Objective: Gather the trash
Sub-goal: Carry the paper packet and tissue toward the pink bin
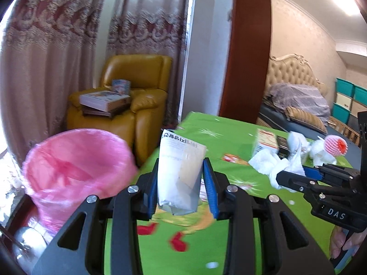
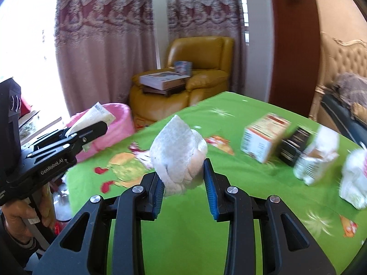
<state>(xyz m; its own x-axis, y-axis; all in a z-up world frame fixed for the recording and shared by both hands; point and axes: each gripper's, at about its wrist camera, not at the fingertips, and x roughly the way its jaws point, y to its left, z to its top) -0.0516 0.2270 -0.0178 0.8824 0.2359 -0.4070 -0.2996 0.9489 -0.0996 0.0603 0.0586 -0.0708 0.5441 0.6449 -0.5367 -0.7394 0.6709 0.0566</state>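
Observation:
My left gripper (image 1: 181, 171) is shut on a white paper packet (image 1: 180, 171) with printed text, held above the green table's left edge. The pink-lined trash bin (image 1: 75, 167) stands just left of it, beside the table. My right gripper (image 2: 183, 174) is shut on a crumpled white tissue (image 2: 179, 158) above the table. In the left wrist view the right gripper (image 1: 296, 176) holds that tissue (image 1: 275, 167) at the right. In the right wrist view the left gripper (image 2: 91, 133) holds the packet (image 2: 96, 116) in front of the bin (image 2: 114, 123).
On the green tablecloth (image 2: 195, 229) lie a white and orange box (image 2: 263, 137), a black box (image 2: 296, 146), a torn carton (image 2: 314, 162), white tissues (image 2: 353, 178) and a pink foam net (image 1: 336, 145). A yellow armchair (image 1: 137, 96) with books stands behind.

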